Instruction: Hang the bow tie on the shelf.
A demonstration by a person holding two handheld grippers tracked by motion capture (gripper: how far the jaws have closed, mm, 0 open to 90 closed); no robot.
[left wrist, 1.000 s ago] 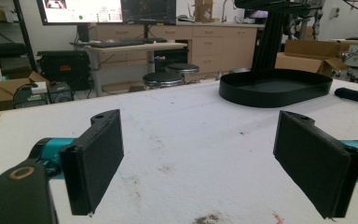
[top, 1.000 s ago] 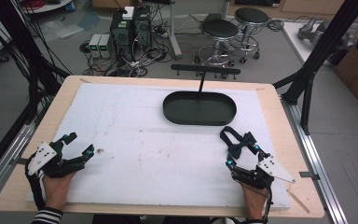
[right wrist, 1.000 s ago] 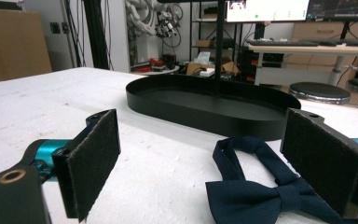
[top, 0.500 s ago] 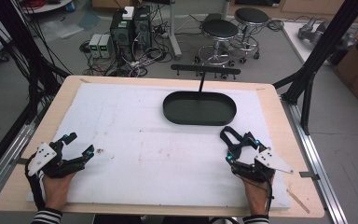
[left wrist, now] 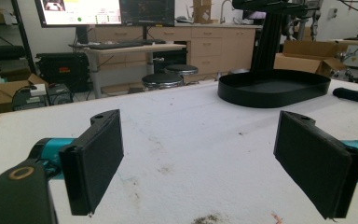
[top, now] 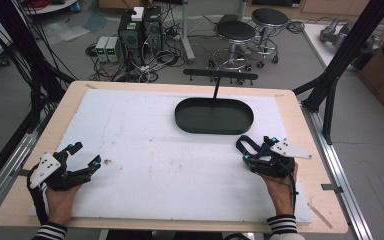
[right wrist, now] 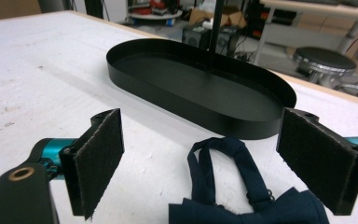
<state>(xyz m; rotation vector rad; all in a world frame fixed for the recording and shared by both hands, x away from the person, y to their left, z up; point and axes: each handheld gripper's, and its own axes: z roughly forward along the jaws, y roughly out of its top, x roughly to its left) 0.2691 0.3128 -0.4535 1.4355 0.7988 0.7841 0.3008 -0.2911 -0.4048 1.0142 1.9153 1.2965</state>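
Observation:
A dark navy bow tie (top: 246, 145) lies flat on the white mat, just in front of a black oval tray (top: 179, 119). My right gripper (top: 259, 148) hovers over it, open, one jaw on either side. In the right gripper view the bow tie (right wrist: 242, 205) sits low between the pads, and its strap loop reaches toward the tray (right wrist: 168, 95). My right gripper (right wrist: 209, 158) holds nothing. At the mat's near left my left gripper (top: 86, 154) is open and empty, far from the tie. In its own view the left gripper (left wrist: 205, 158) faces bare mat, with the tray (left wrist: 270, 98) beyond.
A thin black post with a crossbar (top: 220, 75) rises from the tray's far side. The white mat (top: 145, 130) covers a wooden table with a raised edge. Dark frame struts (top: 337, 60) stand at the far right. A small brown stain (top: 108, 161) marks the mat near the left gripper.
My right gripper has moved forward, away from the person, and now sits over the bow tie. The left gripper and the tray have not moved.

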